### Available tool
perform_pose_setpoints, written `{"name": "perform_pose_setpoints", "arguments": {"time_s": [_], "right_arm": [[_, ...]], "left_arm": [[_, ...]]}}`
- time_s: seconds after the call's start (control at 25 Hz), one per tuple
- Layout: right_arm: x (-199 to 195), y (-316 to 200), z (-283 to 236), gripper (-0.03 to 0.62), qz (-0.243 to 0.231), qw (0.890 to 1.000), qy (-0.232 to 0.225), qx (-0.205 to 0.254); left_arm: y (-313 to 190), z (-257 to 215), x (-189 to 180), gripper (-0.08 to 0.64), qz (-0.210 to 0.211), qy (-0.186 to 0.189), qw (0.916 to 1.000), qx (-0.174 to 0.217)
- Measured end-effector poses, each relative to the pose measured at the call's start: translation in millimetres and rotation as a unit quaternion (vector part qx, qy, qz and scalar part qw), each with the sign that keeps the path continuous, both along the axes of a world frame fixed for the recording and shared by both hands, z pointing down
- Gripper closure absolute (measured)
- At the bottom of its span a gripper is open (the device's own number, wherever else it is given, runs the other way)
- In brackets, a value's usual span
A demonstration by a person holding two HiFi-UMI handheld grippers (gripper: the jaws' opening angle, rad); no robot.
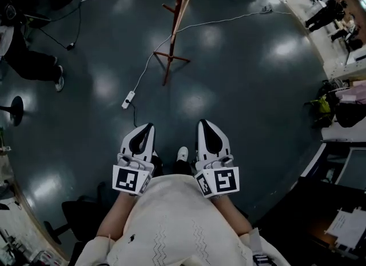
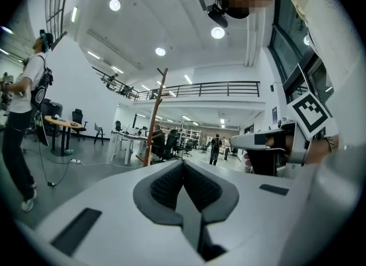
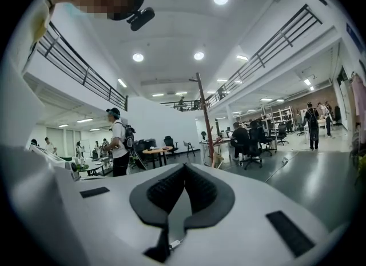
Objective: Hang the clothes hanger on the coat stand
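Observation:
The red-brown wooden coat stand (image 1: pixel 174 24) rises from the dark floor some way ahead of me; it also shows as a thin pole (image 2: pixel 154 119) in the left gripper view and a pole (image 3: pixel 205 119) in the right gripper view. A pale wooden piece (image 1: pixel 183 10) rests along the stand; I cannot tell whether it is the hanger. My left gripper (image 1: pixel 150 126) and right gripper (image 1: pixel 202 122) are held side by side close to my body, pointing at the stand. Both have their jaws shut with nothing between them. No hanger is in either gripper.
A white cable with a power strip (image 1: pixel 128 99) runs across the floor between me and the stand. A person (image 1: pixel 28 59) stands at the left near a black stool base (image 1: pixel 14 109). Desks (image 1: pixel 343 30) and seated people line the right side.

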State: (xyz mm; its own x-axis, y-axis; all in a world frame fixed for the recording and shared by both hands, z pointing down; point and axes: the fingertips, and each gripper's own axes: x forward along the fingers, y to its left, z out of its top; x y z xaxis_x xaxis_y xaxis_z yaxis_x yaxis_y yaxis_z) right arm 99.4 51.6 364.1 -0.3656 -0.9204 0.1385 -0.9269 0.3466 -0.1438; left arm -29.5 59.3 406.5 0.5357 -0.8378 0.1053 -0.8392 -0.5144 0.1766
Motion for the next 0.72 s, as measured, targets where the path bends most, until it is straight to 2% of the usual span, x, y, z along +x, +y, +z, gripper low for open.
{"name": "perform_pose_setpoints", "arguments": {"time_s": [0.32, 0.72], "right_arm": [[55, 7, 15, 0.574, -0.001, 1.0, 0.002, -0.028], [70, 8, 40, 0.574, 0.004, 0.998, 0.0, -0.056]], "left_arm": [[15, 3, 85, 0.548, 0.036, -0.006, 0.9993, -0.011], [1, 23, 91, 0.548, 0.024, -0.005, 0.9994, -0.023]]}}
